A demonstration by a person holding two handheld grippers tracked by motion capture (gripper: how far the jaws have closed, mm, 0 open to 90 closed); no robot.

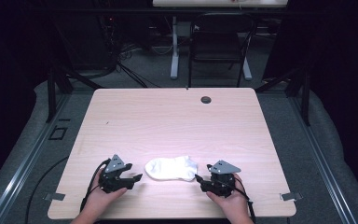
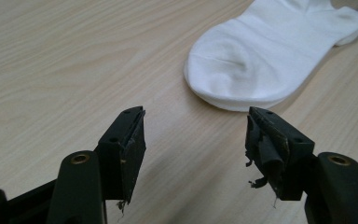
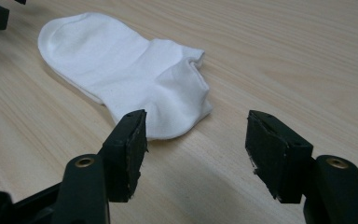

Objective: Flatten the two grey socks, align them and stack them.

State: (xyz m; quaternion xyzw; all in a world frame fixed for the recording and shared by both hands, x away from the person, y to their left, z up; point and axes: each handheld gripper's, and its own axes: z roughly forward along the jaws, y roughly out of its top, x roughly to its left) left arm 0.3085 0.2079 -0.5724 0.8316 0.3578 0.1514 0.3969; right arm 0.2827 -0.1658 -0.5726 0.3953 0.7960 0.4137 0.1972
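A white sock [image 1: 171,168] lies flat on the surface [image 1: 168,121], near its front edge, between the two grippers. The left gripper [image 1: 131,178] faces the toe and the right gripper [image 1: 200,179] the cuff, both with jaws spread and empty. This looks like the approach before a grasp; next, each must close on its end.

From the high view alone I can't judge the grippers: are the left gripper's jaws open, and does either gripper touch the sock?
Observer: The left gripper is open, jaws wide apart over bare wood, short of the sock's rounded toe end.
Operator: And the right one?
Observer: The right gripper is open too; the sock's cuff end lies just ahead of its jaws, not between them.
Operator: Pads intact?
Observer: The left gripper's pads look frayed, with loose shreds hanging.
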